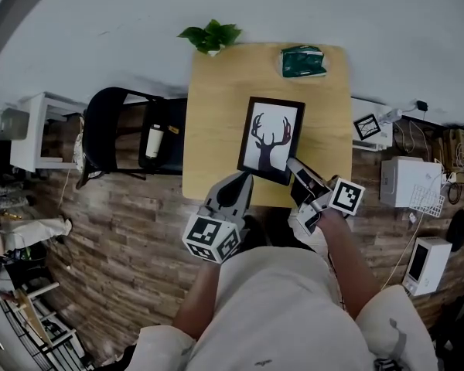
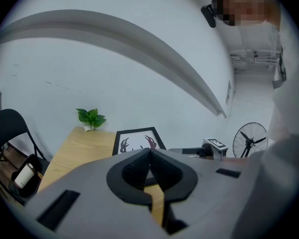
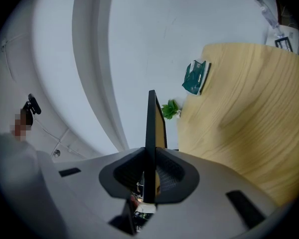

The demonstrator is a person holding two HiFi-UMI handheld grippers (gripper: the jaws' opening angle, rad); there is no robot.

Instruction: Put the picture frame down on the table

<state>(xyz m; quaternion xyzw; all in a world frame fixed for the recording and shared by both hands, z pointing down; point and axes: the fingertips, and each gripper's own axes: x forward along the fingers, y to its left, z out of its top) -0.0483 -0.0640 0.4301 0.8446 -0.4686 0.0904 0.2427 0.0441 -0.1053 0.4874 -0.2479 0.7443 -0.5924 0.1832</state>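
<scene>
Right tongs [image 1: 294, 164] tight on picture frame [image 1: 271, 139] edge, left tongs [image 1: 243, 178] closed, empty; plant [image 1: 210, 35], green packet [image 1: 302, 61] beyond.

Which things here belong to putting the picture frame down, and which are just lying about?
In the job: picture frame, right gripper clamped on its edge, table.
Lying about: plant, green packet, black chair.

The table [image 1: 216, 130] is pale, matt wood; the picture frame [image 1: 271, 139] smooth and black; at eight o'clock, rough plank floor [image 1: 124, 222].
</scene>
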